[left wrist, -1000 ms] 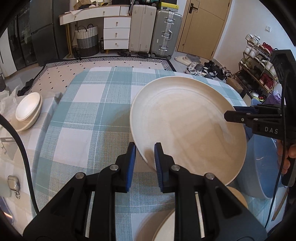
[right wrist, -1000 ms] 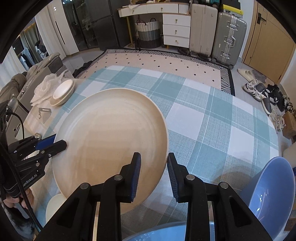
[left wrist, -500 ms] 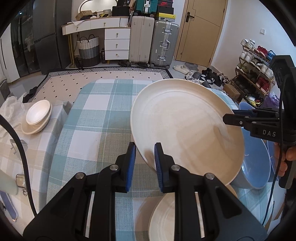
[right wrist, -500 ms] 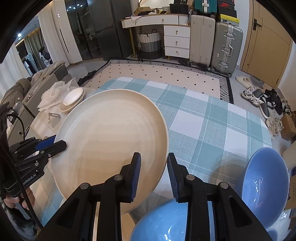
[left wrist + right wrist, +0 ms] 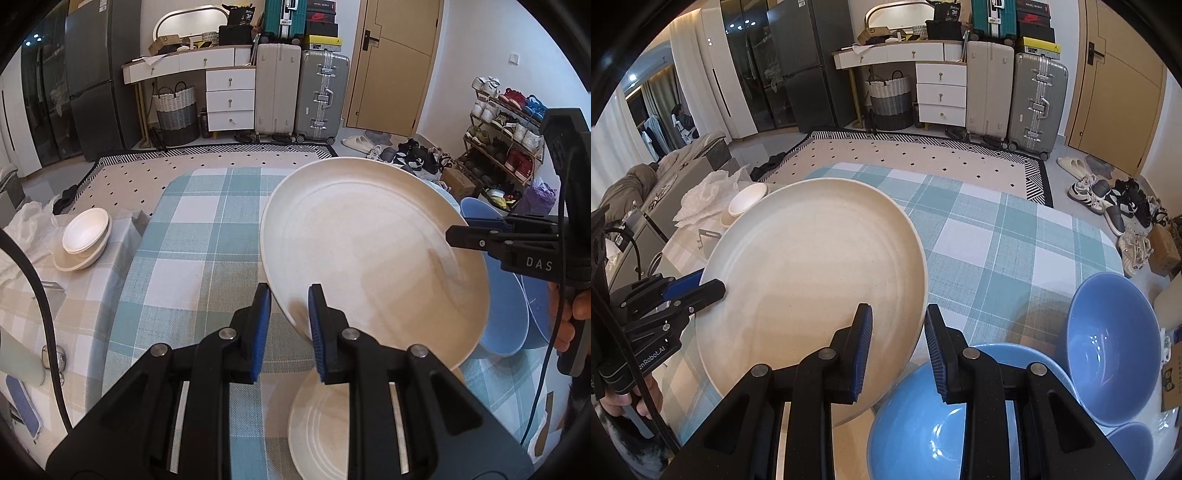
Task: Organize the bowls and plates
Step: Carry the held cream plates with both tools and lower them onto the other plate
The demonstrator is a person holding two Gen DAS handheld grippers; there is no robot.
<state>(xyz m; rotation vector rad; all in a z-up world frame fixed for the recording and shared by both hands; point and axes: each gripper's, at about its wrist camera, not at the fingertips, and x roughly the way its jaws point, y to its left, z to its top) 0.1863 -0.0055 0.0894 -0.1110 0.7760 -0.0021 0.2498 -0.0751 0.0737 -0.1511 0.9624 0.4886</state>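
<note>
A large cream plate hangs tilted above the plaid table, carried by both grippers. My left gripper is shut on its near left rim. My right gripper is shut on the opposite rim, and in the left wrist view the right gripper bites the plate's right edge. The left gripper clamps the plate's left edge in the right wrist view. A smaller cream plate lies on the table underneath.
Blue bowls stand at the table's near right, and the same blue bowls show beside the plate. A stack of white bowls sits on the side surface at left. Suitcases, drawers and a shoe rack line the room beyond.
Both grippers have risen together with the large plate. The table has dropped away, and the smaller cream plate and the blue bowls have come into view beneath.
</note>
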